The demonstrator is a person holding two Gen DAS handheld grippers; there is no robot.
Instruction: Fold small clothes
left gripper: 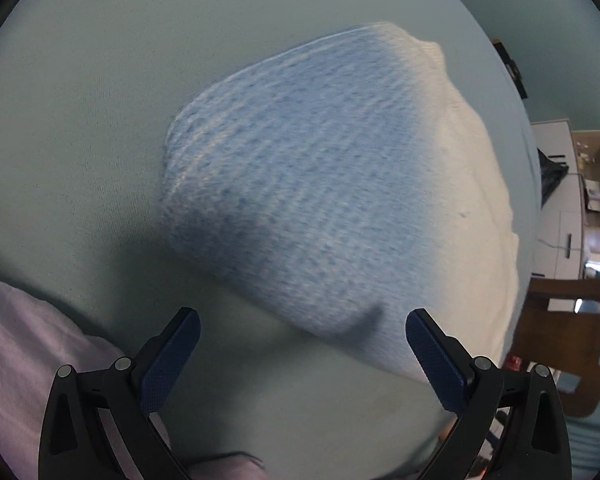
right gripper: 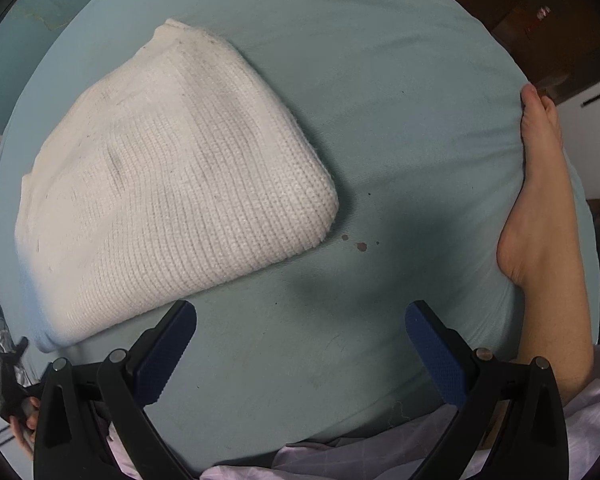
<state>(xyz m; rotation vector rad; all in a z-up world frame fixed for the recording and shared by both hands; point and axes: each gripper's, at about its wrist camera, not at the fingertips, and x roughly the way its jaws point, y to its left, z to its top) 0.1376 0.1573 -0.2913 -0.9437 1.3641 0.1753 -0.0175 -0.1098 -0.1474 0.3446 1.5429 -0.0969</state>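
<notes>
A folded white knitted garment [right gripper: 172, 184] lies flat on a pale green sheet [right gripper: 380, 100]. In the left wrist view it [left gripper: 308, 192] fills the middle, blurred and bluish in shade. My left gripper [left gripper: 302, 332] is open and empty, just short of the garment's near edge. My right gripper [right gripper: 300, 328] is open and empty, to the right of the garment's near corner, above bare sheet.
A bare foot and leg [right gripper: 540, 220] rest on the sheet at the right. Pink patterned cloth [left gripper: 28, 340] lies at the near left and along the bottom of the right wrist view [right gripper: 340, 464]. White cabinets and a wooden chair [left gripper: 560, 320] stand beyond the bed's edge.
</notes>
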